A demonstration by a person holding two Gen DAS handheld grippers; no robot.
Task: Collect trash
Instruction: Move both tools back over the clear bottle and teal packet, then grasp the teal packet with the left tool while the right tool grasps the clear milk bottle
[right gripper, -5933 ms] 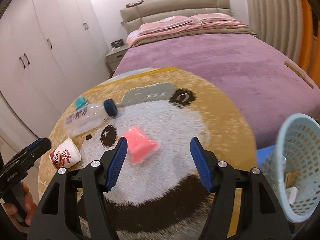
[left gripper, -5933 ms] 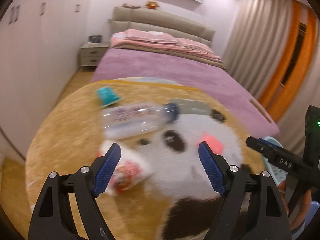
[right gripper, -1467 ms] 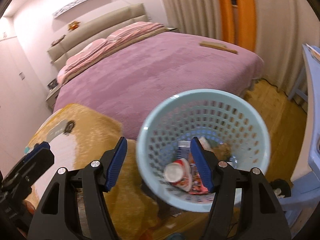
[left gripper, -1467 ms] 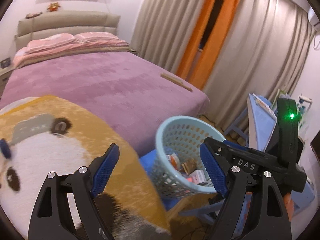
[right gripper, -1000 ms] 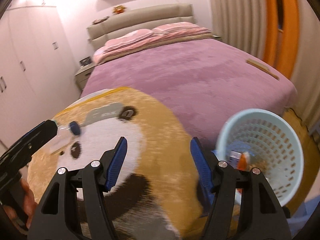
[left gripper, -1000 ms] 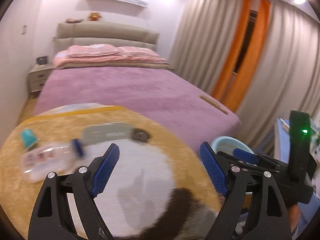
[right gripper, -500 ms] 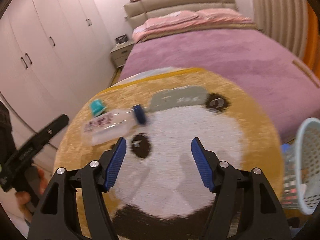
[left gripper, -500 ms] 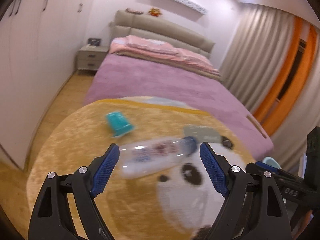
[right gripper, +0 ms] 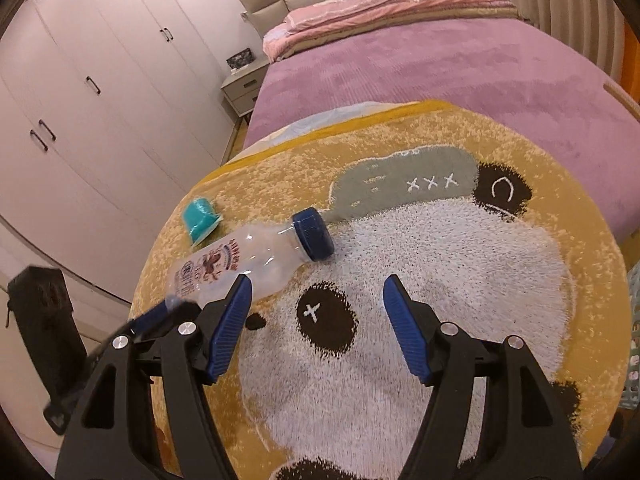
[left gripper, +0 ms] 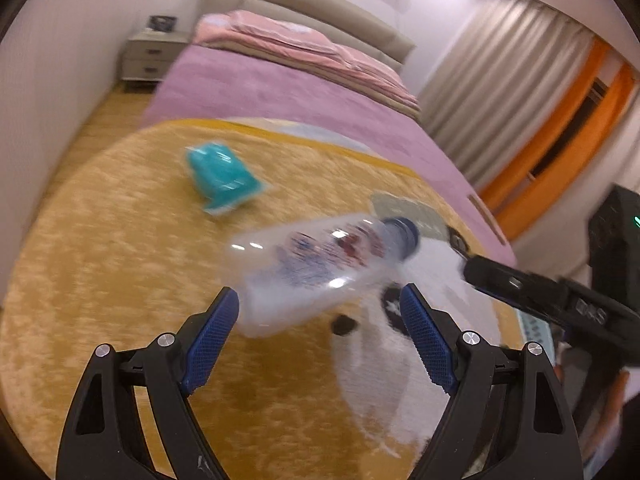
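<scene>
The left gripper (left gripper: 320, 320) is hanging low over the round panda rug (left gripper: 100, 260) with its blue pads spread wide and empty, lined up so the clear plastic bottle (left gripper: 316, 268) is sitting just beyond and between them. The bottle is lying on its side, blue cap (right gripper: 313, 234) pointing to the right toward the panda's grey hat, which is probably why the jaws are straddling its wider body rather than the neck. Farther off and to the left, a teal cup (left gripper: 220, 174) is lying tipped over, apart from the bottle. The right gripper (right gripper: 316, 320) is hovering over the panda's eye patch, also wide open and holding nothing, seemingly keeping clear. A sliver of the pale blue basket (right gripper: 632, 360) is showing at the far right edge.
</scene>
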